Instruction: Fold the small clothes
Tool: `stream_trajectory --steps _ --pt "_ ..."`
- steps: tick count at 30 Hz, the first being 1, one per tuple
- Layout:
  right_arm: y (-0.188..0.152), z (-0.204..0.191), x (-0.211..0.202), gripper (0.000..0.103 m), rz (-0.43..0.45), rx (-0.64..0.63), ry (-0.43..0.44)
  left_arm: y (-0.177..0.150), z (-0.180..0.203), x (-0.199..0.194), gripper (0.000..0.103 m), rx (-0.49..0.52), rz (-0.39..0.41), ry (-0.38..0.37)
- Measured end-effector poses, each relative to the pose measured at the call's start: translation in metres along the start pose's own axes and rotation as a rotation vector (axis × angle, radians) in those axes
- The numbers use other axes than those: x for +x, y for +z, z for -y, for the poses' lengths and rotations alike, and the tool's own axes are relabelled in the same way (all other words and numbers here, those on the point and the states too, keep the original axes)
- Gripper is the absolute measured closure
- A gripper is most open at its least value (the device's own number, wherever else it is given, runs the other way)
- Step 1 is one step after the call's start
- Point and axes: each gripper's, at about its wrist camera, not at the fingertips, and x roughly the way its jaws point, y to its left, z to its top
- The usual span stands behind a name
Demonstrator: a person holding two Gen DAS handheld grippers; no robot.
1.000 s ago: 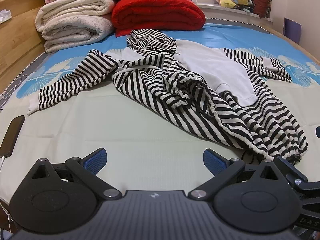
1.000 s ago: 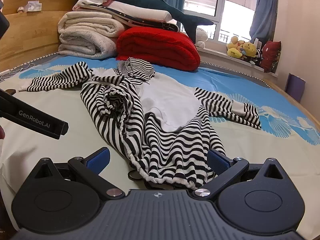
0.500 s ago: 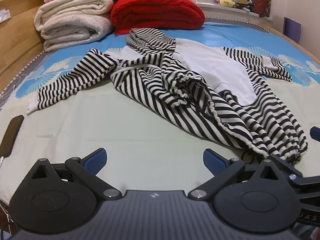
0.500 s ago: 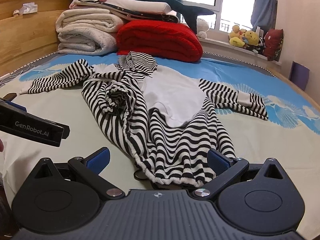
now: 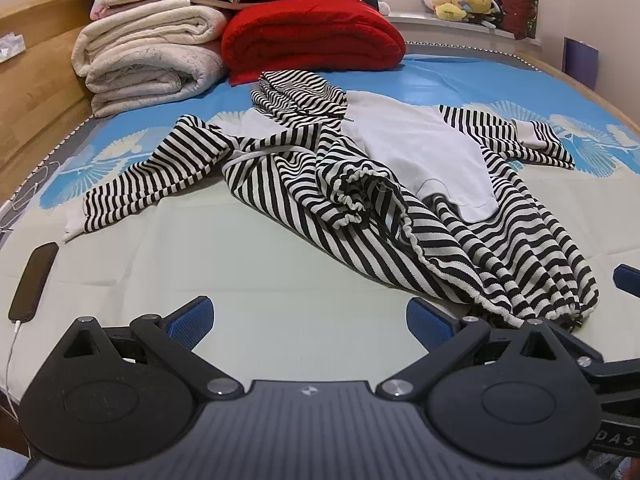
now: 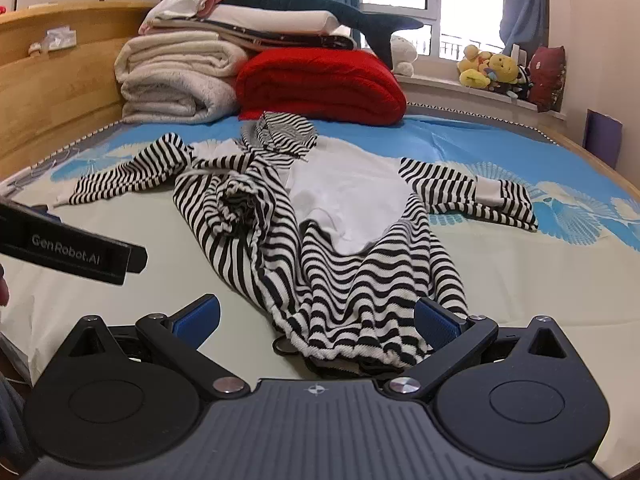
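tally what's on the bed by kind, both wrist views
Striped hoodie: 1
Red blanket: 1
Cream blankets: 2
Phone: 1
Shark plush: 1
Total: 6, not counting the folded linens under the shark, too stacked to count.

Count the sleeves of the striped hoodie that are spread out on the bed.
2. The left sleeve stretches toward the wooden bed frame; the right sleeve stretches toward the window side. Both grippers are open, touching neither.

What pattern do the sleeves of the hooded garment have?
Black and white stripes on the sleeves; clearest in the right wrist view.
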Motion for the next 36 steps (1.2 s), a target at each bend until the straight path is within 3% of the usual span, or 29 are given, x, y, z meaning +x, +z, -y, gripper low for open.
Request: stream_trajectory --steps 6,9,12,16,19,21,24,26,29,31,33,34,35,36 --pt "-0.002 0.010 -0.009 0.001 -0.011 0.031 0.021 0.018 -0.002 0.004 0.000 -0.018 -0.042 -0.034" --pt "-0.001 0.022 -0.014 0.001 -0.026 0.063 0.037 0.036 -0.017 0.011 0.000 -0.084 -0.074 -0.065" --pt "0.010 0.047 -0.016 0.001 -0.018 0.112 0.020 0.057 -0.031 0.022 0.000 -0.167 -0.086 -0.072" --pt "0.035 0.087 0.011 0.001 -0.036 0.162 -0.033 0.091 -0.029 0.057 0.000 -0.192 -0.126 -0.106" --pt "0.036 0.116 0.054 0.002 -0.187 0.248 -0.072 0.116 -0.018 0.095 0.000 -0.200 -0.175 -0.121" --pt "0.030 0.135 0.069 0.004 -0.280 0.364 -0.105 0.128 -0.012 0.119 0.000 -0.231 -0.157 -0.057" --pt "0.022 0.155 0.072 0.004 -0.294 0.487 -0.139 0.142 -0.008 0.149 0.000 -0.279 -0.136 -0.040" --pt "0.018 0.165 0.075 0.004 -0.313 0.528 -0.126 0.149 -0.007 0.173 0.000 -0.283 -0.182 -0.063" --pt "0.014 0.169 0.081 0.004 -0.317 0.519 -0.220 0.148 0.000 0.207 0.000 -0.266 -0.302 -0.044" --pt "0.016 0.170 0.086 0.004 -0.331 0.530 -0.224 0.140 0.004 0.220 0.001 -0.254 -0.357 -0.022" --pt "0.013 0.167 0.094 0.007 -0.376 0.555 -0.160 0.132 0.006 0.219 0.018 -0.235 -0.329 -0.028" --pt "0.009 0.162 0.100 0.023 -0.425 0.543 -0.133 0.129 0.006 0.214 0.056 -0.195 -0.297 -0.031" --pt "0.007 0.157 0.104 0.040 -0.458 0.523 -0.121 0.128 0.006 0.209 0.080 -0.160 -0.286 -0.008" --pt "0.005 0.153 0.106 0.075 -0.473 0.504 -0.113 0.127 0.001 0.203 0.083 -0.155 -0.277 0.013"
